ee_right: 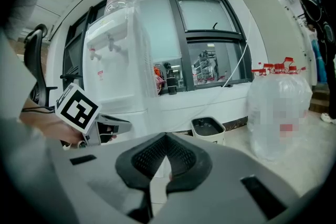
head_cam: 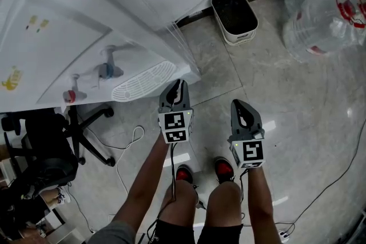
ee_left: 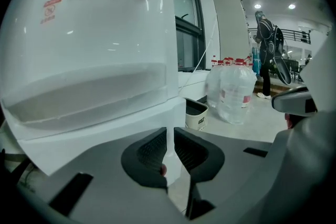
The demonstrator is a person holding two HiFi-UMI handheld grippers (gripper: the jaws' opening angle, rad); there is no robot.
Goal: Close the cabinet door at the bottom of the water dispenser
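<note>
**Q:** Grip?
**A:** My left gripper [ee_left: 170,136] was pinched on the cabinet door [ee_left: 105,60] edge, at 12 o'clock off its tips. My right gripper [ee_right: 167,138] was closed and empty. I judged a slow swing toward the water dispenser [head_cam: 86,37] best.
**Q:** Obstacles?
**A:** Bin [head_cam: 234,17] at 1 o'clock and jugs [head_cam: 323,6] at 2, both well apart.

Left gripper [head_cam: 177,91], right gripper [head_cam: 245,114]: grey shells, black jaw housings. Pads [ee_left: 152,152] dark, ribbed. Marker cubes [head_cam: 175,126] white with black square codes, small green lights beside. Thin cable [head_cam: 172,174] trailing from each. Grey short sleeve [head_cam: 114,232], dark shorts [head_cam: 177,231], red-and-black shoes [head_cam: 224,168].
</note>
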